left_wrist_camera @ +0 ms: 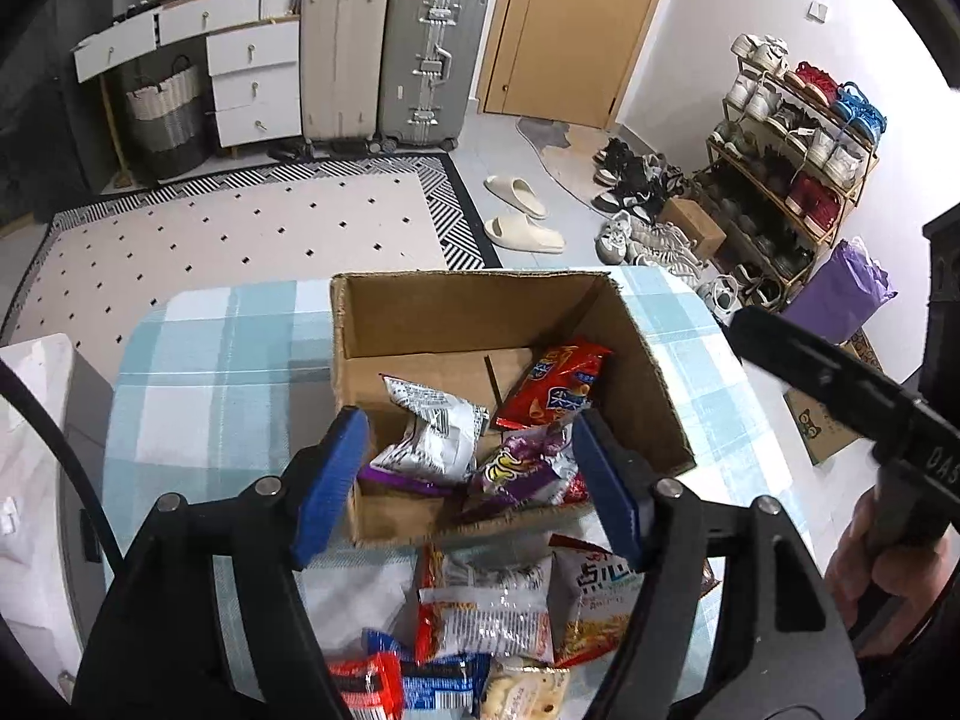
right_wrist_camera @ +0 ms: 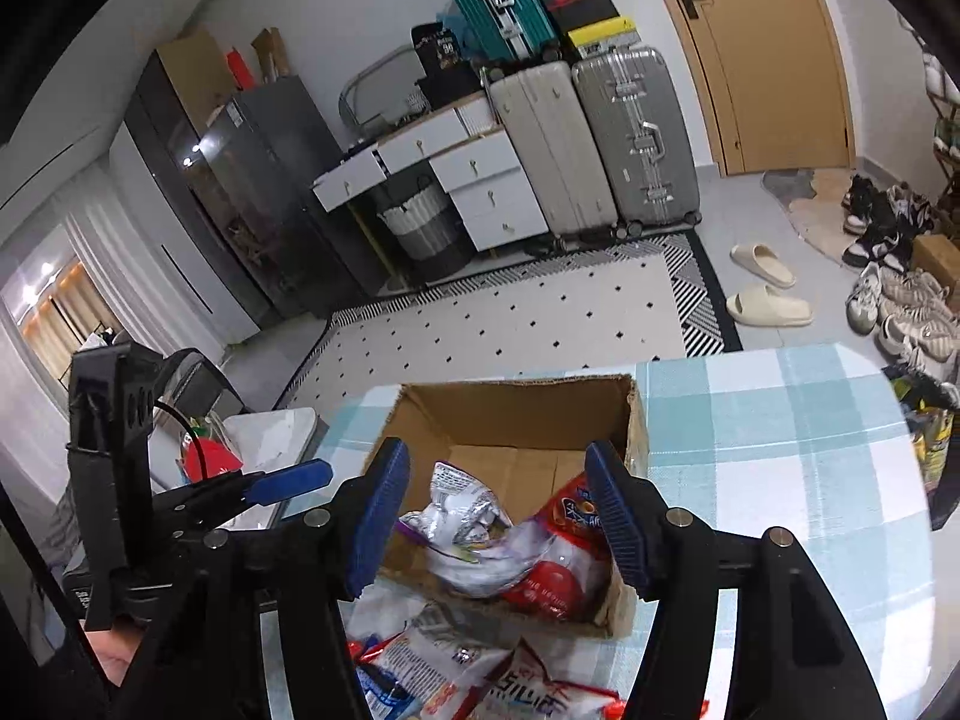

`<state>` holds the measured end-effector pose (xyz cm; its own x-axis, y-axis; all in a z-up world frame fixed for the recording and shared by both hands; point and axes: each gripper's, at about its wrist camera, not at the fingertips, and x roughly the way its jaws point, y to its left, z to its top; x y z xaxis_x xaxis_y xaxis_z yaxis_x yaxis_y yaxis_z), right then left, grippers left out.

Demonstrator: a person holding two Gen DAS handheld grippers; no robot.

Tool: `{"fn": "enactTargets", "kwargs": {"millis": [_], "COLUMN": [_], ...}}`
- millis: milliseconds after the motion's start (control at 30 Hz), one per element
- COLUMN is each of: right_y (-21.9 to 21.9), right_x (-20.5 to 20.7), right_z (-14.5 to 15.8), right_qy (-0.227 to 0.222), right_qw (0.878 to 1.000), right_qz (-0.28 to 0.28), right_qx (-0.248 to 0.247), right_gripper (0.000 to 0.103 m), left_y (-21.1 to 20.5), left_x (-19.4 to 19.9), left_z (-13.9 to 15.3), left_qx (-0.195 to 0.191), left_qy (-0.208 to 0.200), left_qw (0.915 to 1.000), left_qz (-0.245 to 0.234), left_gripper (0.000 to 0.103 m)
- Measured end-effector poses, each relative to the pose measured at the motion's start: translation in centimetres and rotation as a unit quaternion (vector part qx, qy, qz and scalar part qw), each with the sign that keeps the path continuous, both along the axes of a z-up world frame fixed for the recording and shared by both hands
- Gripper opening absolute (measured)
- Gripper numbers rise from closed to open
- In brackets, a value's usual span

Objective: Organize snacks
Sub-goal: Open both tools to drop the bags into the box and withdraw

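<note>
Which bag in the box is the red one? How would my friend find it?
Start at the cardboard box on the blue checked table. Look inside, toward its right wall. The red snack bag leans there, the only bright red one, above the purple bag and beside the silver bag.

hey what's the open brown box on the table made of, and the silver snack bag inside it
The open brown box looks like matte corrugated cardboard: raw, frayed cut edges show along its rim. The crumpled silver snack bag seems metallised plastic film, glossy, with sharp shiny creases; the exact film cannot be told.
</note>
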<state>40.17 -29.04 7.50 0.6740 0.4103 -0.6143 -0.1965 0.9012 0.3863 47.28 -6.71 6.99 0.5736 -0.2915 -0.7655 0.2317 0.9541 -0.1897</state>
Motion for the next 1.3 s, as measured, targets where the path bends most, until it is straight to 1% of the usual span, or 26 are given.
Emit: {"fn": "enactTargets", "kwargs": {"millis": [67, 200, 367, 433, 567, 733, 867, 967, 1033, 1133, 1167, 1233, 1300], "right_y": [-0.3, -0.4, -0.3, -0.3, -0.5, -1.3, -1.5, -1.3, -0.9, -0.5, -0.3, -0.3, -0.4], "right_x": [-1.1, -3.5, -7.1, -8.7, -11.9, -16.1, -19.1, -21.2, -22.2, -23.2, -23.6, -24.3, -24.9], "right_z": [1.1, 3.3, 5.8, 6.7, 7.7, 8.5, 8.9, 9.1, 9.2, 9.3, 9.2, 9.0, 8.6], "right_qy": [-0.012, -0.033, -0.066, -0.082, -0.109, -0.141, -0.167, -0.184, -0.191, -0.198, -0.2, -0.203, -0.204], "right_qw": [1.0, 0.999, 0.998, 0.996, 0.994, 0.99, 0.986, 0.983, 0.981, 0.98, 0.979, 0.979, 0.979], "right_qz": [-0.005, -0.001, 0.01, 0.013, 0.017, 0.017, 0.019, 0.025, 0.028, 0.029, 0.029, 0.027, 0.025], "right_qx": [-0.002, -0.001, -0.017, -0.021, -0.023, -0.013, -0.015, -0.013, -0.011, -0.007, -0.006, -0.005, -0.003], "right_gripper": [0.067, 0.067, 0.07, 0.076, 0.081, 0.09, 0.095, 0.097, 0.098, 0.099, 0.1, 0.101, 0.101], "left_y": [0.4, 0.8, 1.4, 1.6, 2.1, 2.1, 1.9, 2.1, 2.3, 2.7, 2.8, 3.2, 3.4], "left_x": [-1.3, -4.3, -8.5, -10.1, -13.1, -18.1, -21.7, -23.8, -25.0, -26.9, -27.6, -28.9, -29.8], "left_z": [1.0, 3.3, 5.9, 6.8, 8.7, 10.8, 11.8, 12.4, 12.6, 12.9, 12.9, 12.8, 12.3], "left_qx": [0.002, -0.001, 0.003, 0.0, -0.012, -0.001, -0.003, -0.022, -0.032, -0.034, -0.031, -0.025, -0.018], "left_qy": [-0.007, -0.027, -0.053, -0.064, -0.087, -0.134, -0.166, -0.172, -0.171, -0.186, -0.193, -0.208, -0.212], "left_qw": [1.0, 0.9996, 0.9986, 0.9978, 0.9958, 0.9905, 0.986, 0.9846, 0.9843, 0.9812, 0.9796, 0.9764, 0.9757], "left_qz": [0.005, 0.01, 0.01, 0.016, 0.025, 0.028, 0.016, 0.024, 0.029, 0.04, 0.045, 0.053, 0.054], "left_gripper": [0.072, 0.074, 0.076, 0.079, 0.08, 0.083, 0.086, 0.086, 0.09, 0.095, 0.101, 0.102, 0.102]}}
